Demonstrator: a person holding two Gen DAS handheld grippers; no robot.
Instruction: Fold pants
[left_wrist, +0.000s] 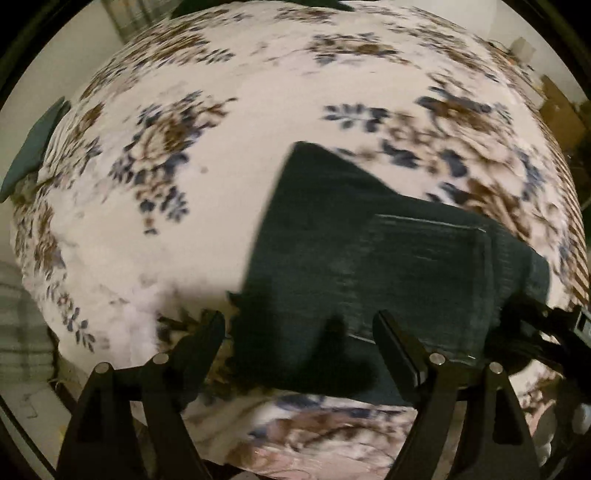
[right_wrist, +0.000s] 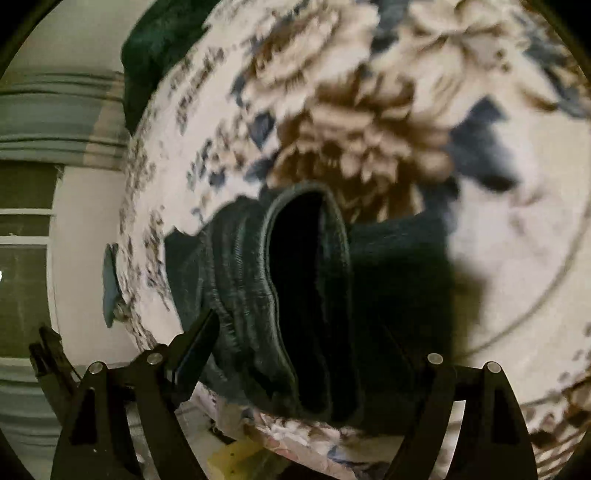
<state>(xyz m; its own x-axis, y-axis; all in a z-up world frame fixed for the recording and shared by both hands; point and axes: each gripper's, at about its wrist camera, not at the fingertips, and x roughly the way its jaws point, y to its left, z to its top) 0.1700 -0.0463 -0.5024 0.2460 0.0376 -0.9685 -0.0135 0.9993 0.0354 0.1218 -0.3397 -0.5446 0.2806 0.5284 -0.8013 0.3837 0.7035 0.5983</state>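
One pair of dark green pants (left_wrist: 369, 266) lies folded on a bed covered by a white bedspread (left_wrist: 240, 155) printed with brown and blue flowers. In the left wrist view the pants sit near the front edge of the bed, toward its right half, as a thick bundle with a stitched seam line running across the top layer. One narrow corner of the cloth points away from the camera.

The left gripper (left_wrist: 299, 328) hovers just above the near edge of the pants with its two fingers (left_wrist: 207, 332) spread wide. Nothing is between them; the left finger is over the bedspread just beside the cloth, and the right finger is over the cloth itself. Whether either tip touches the fabric cannot be told, as the picture is blurred.

In the right wrist view the ribbed waistband (right_wrist: 240, 280) of the pants faces the camera, gaping as one dark oval opening (right_wrist: 310, 288). The right gripper (right_wrist: 306, 332) is also wide open, holding nothing. Only its left finger (right_wrist: 199, 339) shows clearly, lying against the outer side of the waistband; the right finger is lost in the dark cloth and shadow.

A second dark green cloth (right_wrist: 159, 48) lies at the far edge of the bed. One small grey-green piece (left_wrist: 33, 147) hangs off the bed's left side. The right gripper's body (left_wrist: 546, 328) shows at the right end of the pants in the left view.
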